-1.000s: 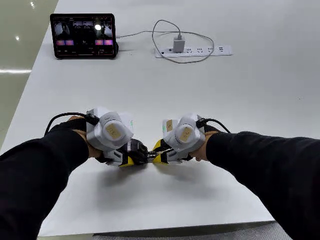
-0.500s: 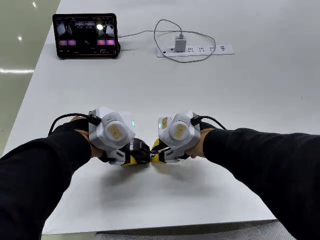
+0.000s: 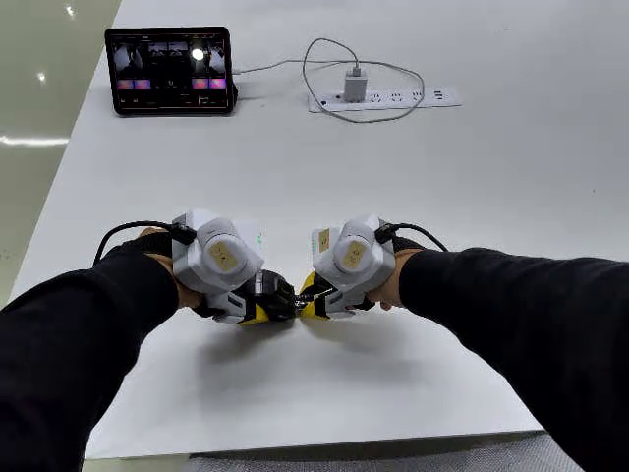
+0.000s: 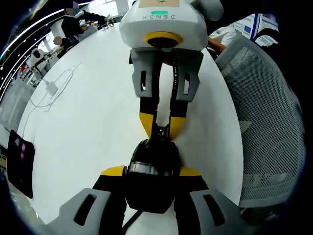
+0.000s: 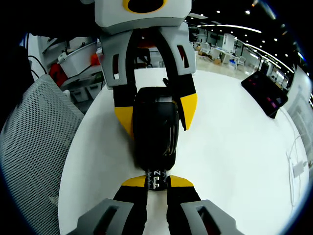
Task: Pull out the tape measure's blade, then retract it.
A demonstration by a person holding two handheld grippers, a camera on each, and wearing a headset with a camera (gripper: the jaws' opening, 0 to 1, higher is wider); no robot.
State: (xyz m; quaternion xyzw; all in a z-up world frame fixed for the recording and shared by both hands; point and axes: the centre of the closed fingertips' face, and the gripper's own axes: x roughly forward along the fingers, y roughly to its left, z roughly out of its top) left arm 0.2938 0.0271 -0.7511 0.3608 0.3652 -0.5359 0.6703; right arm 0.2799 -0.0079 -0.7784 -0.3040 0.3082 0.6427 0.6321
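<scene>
Black tape measure [image 4: 151, 161] is over the near part of the white counter [image 3: 413, 197]. My left gripper [image 4: 152, 172] is clamped on its case. My right gripper [image 5: 156, 183], facing it, pinches the tip of the blade [image 5: 155, 177], which shows only a short piece outside the case.

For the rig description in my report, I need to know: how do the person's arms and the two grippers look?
The left gripper and the right gripper have white-grey bodies and grey slotted jaws with yellow tips. The right one's body bears the XENSE marking. A black cable leaves each. The sleeves are long and black.
</scene>
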